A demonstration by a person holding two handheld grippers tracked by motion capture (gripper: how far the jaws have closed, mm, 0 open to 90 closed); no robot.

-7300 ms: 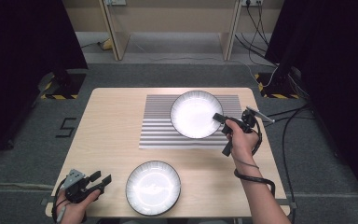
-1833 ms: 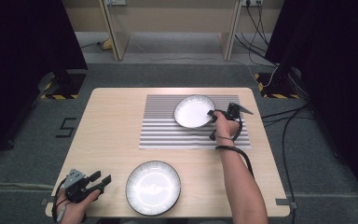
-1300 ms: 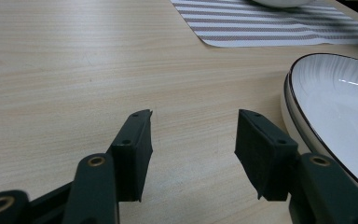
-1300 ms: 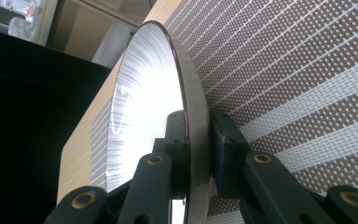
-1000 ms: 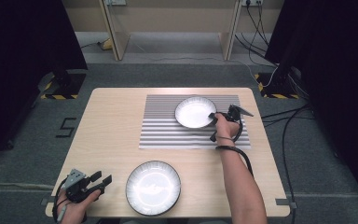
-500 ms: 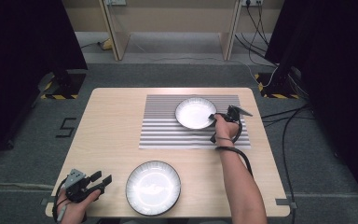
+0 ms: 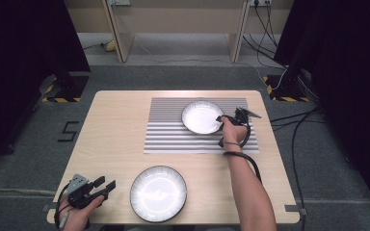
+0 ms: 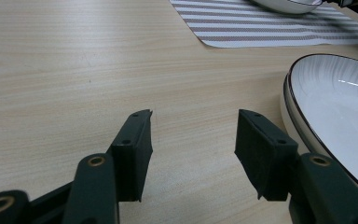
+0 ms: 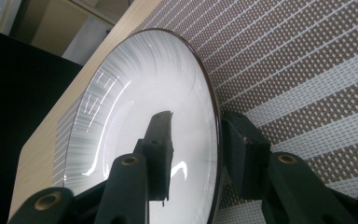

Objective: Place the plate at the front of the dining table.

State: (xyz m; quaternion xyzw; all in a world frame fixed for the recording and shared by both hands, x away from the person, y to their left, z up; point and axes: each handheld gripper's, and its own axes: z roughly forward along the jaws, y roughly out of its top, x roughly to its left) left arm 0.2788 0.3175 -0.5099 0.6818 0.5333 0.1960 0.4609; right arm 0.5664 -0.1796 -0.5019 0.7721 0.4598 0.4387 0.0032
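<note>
The right gripper (image 9: 193,140) straddles the plate's (image 9: 135,116) rim on the mat (image 9: 307,84), jaws slightly apart; left gripper (image 8: 193,140) gapes empty.

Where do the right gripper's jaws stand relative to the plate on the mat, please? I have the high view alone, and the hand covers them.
Observer: In the right gripper view the right gripper straddles the rim of the plate on the mat, one jaw inside the plate, the other outside on the striped mat.
Operator: Thank you. Is it clamped on the rim?
Observer: I cannot tell; a gap shows between the inner jaw and the rim.
Operator: And is the left gripper open?
Observer: Yes; in the left gripper view the left gripper is open over bare table, with the near plate beside one jaw.
</note>
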